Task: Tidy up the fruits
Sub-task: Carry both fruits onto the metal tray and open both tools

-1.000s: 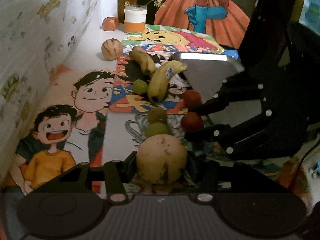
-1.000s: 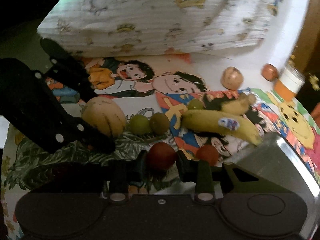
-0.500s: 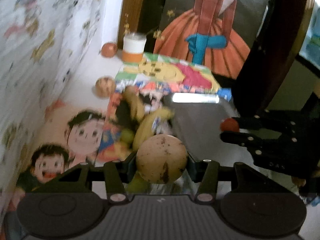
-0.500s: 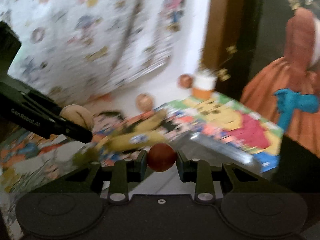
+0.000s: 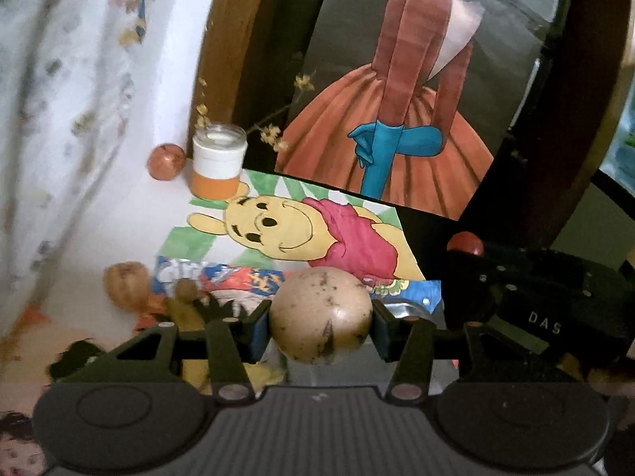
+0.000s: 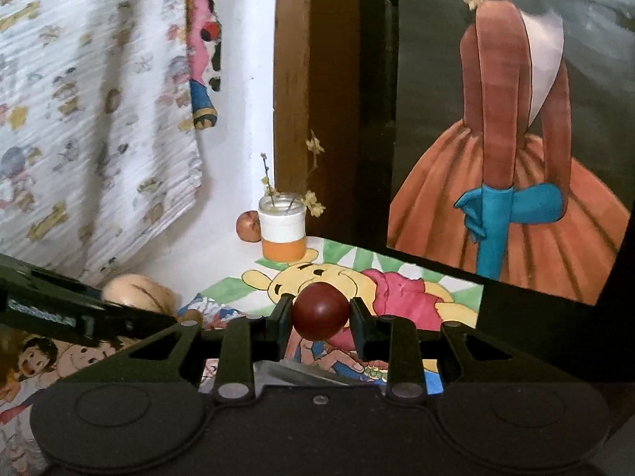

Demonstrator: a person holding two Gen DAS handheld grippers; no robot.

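Left gripper (image 5: 321, 323) clamped on speckled yellow fruit (image 5: 321, 315); right gripper (image 6: 319, 317) pinching small red fruit (image 6: 319, 310). Both carried above metal tray (image 5: 408, 311), presumably for depositing.

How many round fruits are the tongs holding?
2: a pale spotted fruit in the left tongs, a small red fruit in the right tongs. Other fruits lie on the table.

Dim light, blur, fisheye-warped edges
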